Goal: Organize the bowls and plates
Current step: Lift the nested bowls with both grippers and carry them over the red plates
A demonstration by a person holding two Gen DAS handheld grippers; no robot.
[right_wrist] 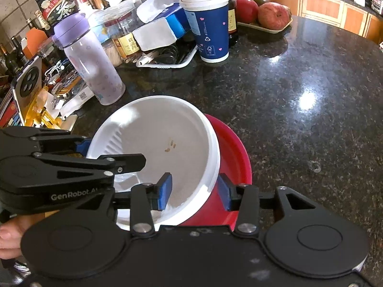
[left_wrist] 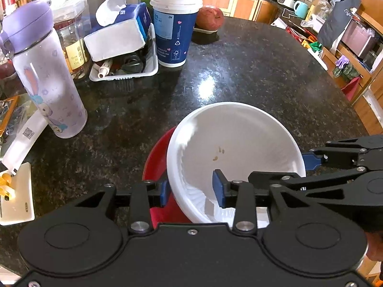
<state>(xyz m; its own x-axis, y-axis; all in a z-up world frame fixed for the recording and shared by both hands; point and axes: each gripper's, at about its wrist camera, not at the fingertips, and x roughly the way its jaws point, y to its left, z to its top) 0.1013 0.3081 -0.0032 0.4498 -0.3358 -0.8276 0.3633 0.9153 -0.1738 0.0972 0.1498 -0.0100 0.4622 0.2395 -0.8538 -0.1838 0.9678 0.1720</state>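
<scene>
Down on the dark speckled granite countertop (left_wrist: 251, 55), a white disposable plastic bowl (left_wrist: 239, 143) sits tilted inside a red round plate (left_wrist: 155, 165), its rim leaning on the plate's edge. In the left wrist view the bowl fills the 6 o'clock part of the picture and the plate peeks out at its 9 o'clock side; in the right wrist view the plate (right_wrist: 235, 150) shows at the bowl's (right_wrist: 162, 129) 3 o'clock side. A few small brownish crumbs lie on the bowl's inner surface.

Both grippers straddle the bowl's wall with jaws partly parted. The left gripper (left_wrist: 191, 187) has one blue pad outside the rim, over the plate, and the other inside the bowl; a gap shows between the pads and the wall, so it grips nothing. The right gripper (right_wrist: 195, 191) stands likewise, one blue pad inside the bowl and the other outside above the red plate, loose on the rim rather than clamped.

Well behind the bowl, toward 11 o'clock in the left wrist view, stand a blue paper cup with a white lid (left_wrist: 174, 24), a pale purple drinking bottle with a rabbit print (left_wrist: 45, 71) and a white tray holding a tissue pack (left_wrist: 124, 59). A red apple (left_wrist: 209, 18) rests at 12 o'clock.
</scene>
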